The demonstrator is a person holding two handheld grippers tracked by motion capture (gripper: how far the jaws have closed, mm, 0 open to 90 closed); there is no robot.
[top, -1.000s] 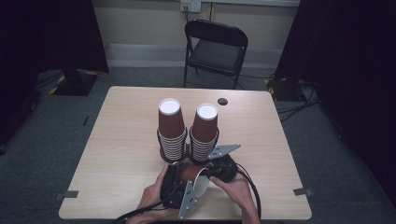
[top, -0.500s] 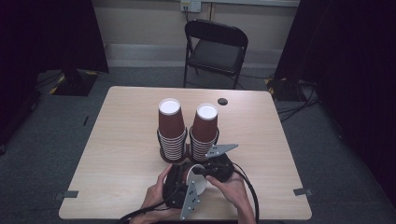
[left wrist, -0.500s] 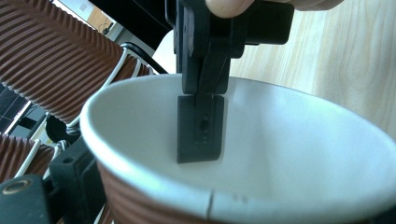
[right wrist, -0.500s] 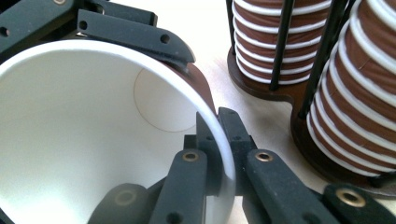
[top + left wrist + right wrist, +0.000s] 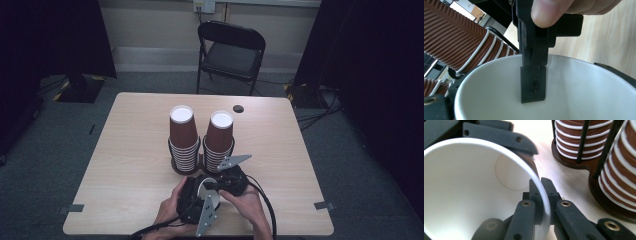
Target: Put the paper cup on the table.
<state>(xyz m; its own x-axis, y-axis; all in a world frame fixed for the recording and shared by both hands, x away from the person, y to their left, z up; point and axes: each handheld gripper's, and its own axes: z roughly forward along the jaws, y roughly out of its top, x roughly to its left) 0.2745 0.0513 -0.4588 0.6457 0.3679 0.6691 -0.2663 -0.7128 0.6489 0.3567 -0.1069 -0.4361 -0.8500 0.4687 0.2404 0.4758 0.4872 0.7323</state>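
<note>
Low at bottom centre, both hands meeting: right gripper [image 5: 541, 202] pinching cup [image 5: 207, 192] rim, left gripper [image 5: 192, 202] jaws wide around cup.

Recording studio: black curtains [image 5: 50, 40], cabled floor [image 5: 320, 107]

Your white-lined brown paper cup [image 5: 469, 185] looks smooth and matt inside; the stacked brown cups [image 5: 454, 42] are ribbed, probably corrugated paper, on pale wood-grain table [image 5: 130, 165].
</note>
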